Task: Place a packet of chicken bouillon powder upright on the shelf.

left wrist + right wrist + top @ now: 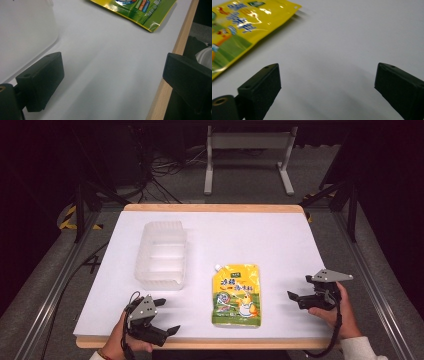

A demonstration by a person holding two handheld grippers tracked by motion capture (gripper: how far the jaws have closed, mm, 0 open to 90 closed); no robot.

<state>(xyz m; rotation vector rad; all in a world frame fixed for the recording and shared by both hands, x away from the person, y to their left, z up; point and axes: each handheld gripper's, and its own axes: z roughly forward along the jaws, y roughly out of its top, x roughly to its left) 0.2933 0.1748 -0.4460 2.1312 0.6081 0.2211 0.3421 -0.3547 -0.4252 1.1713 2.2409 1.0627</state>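
A yellow and green stand-up pouch (236,295) with a spout corner lies flat on the white table sheet (260,240), near the front middle. Left of it and farther back stands a clear plastic container (161,254), with nothing visible in it. My left gripper (168,315) rests at the front edge, below the container, open and holding nothing. My right gripper (299,287) sits right of the pouch, also open, its jaws pointing toward the pouch. The left gripper view has the container wall (25,32) and a pouch corner (135,10). In the right gripper view the pouch (239,30) lies at upper left.
The table's wooden front edge (175,50) runs close to the left gripper's outer jaw. A white metal stand (248,150) and loose cables (165,170) sit on the floor behind the table. Metal frame rails (370,275) flank both sides.
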